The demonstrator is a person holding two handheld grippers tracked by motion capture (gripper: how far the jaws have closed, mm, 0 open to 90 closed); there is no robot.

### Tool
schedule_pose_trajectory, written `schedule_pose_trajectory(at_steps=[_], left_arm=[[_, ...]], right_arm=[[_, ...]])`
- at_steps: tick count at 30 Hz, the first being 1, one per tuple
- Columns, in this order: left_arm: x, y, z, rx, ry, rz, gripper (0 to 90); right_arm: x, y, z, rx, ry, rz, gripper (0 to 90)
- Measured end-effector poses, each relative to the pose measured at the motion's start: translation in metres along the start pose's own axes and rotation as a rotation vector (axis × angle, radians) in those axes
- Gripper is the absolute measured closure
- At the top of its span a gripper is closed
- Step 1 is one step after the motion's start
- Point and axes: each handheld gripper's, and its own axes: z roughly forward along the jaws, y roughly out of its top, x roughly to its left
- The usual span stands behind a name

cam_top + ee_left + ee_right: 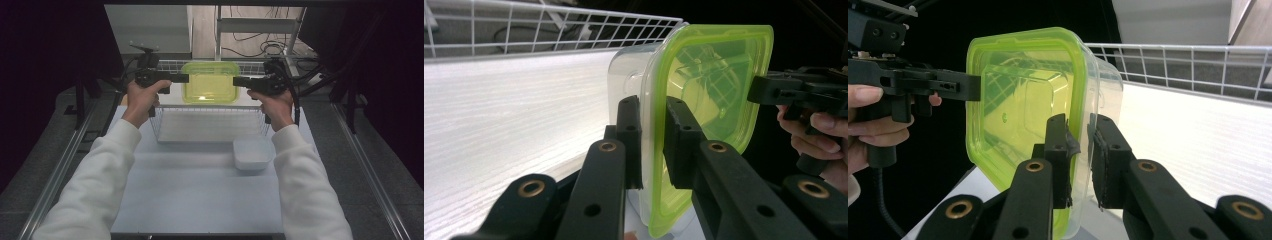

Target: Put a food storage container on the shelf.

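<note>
Worktop [200, 195] white, running away from the person. Wire basket [210, 125] stood on it mid-way; small white tub [253, 154] just beside the basket's near right corner. Clear box [210, 82] with green lid [719, 85] was held above the basket's far edge, lid up. Left tongs [186, 78] were clamped narrow on the box's left rim, right tongs [235, 81] likewise on its right rim, one jaw above the lid and one below.
</note>
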Motion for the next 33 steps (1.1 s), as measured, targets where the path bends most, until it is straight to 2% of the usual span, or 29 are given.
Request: schedule_pose_trajectory(at_steps=[2,3,5,10,13,14,16,17,18,20,21,22,24,26,30,33], left_arm=[[0.005,0.002,0.004,0.016,0.000,-0.014,79.2],[0.009,0.003,0.009,0.027,0.002,-0.034,79.3],[0.013,0.004,0.013,0.052,0.011,-0.031,79.2],[0.021,0.005,0.022,0.068,0.002,-0.065,79.2],[0.024,0.007,0.026,0.065,-0.001,-0.080,78.9],[0.029,0.009,0.028,0.068,-0.012,-0.110,78.8],[0.032,0.010,0.030,0.068,-0.018,-0.126,78.6],[0.036,0.013,0.034,0.071,-0.024,-0.159,78.2],[0.036,0.013,0.034,0.071,-0.024,-0.159,77.9],[0.041,0.014,0.037,0.075,-0.026,-0.183,77.1],[0.043,0.015,0.038,0.075,-0.025,-0.194,77.1],[0.045,0.015,0.039,0.075,-0.025,-0.206,76.2],[0.048,0.016,0.042,0.073,-0.026,-0.225,75.6],[0.051,0.016,0.045,0.078,-0.016,-0.232,73.3],[0.054,0.014,0.049,0.058,-0.008,-0.236,70.9],[0.054,0.013,0.049,0.046,0.015,-0.210,67.7]], right_arm=[[-0.008,0.000,0.006,0.018,0.004,0.027,78.2],[-0.010,0.001,0.009,0.024,0.004,0.037,78.2],[-0.014,0.001,0.013,0.047,-0.002,0.066,78.2],[-0.021,0.001,0.021,0.090,-0.028,0.104,77.7],[-0.028,0.003,0.026,0.084,-0.034,0.142,77.2],[-0.030,0.004,0.027,0.083,-0.033,0.153,76.9],[-0.032,0.004,0.029,0.081,-0.033,0.166,76.5],[-0.034,0.005,0.033,0.079,-0.038,0.189,75.0],[-0.035,0.005,0.034,0.077,-0.041,0.199,74.4],[-0.038,0.005,0.039,0.065,-0.050,0.229,73.5],[-0.038,0.005,0.039,0.065,-0.050,0.229,73.1],[-0.043,0.003,0.043,0.052,-0.049,0.264,72.7],[-0.045,0.002,0.045,0.051,-0.052,0.283,72.2],[-0.049,0.000,0.051,0.039,-0.061,0.322,71.3],[-0.050,-0.001,0.054,0.027,-0.084,0.332,69.9],[-0.049,-0.001,0.055,0.023,-0.090,0.330,69.1]])
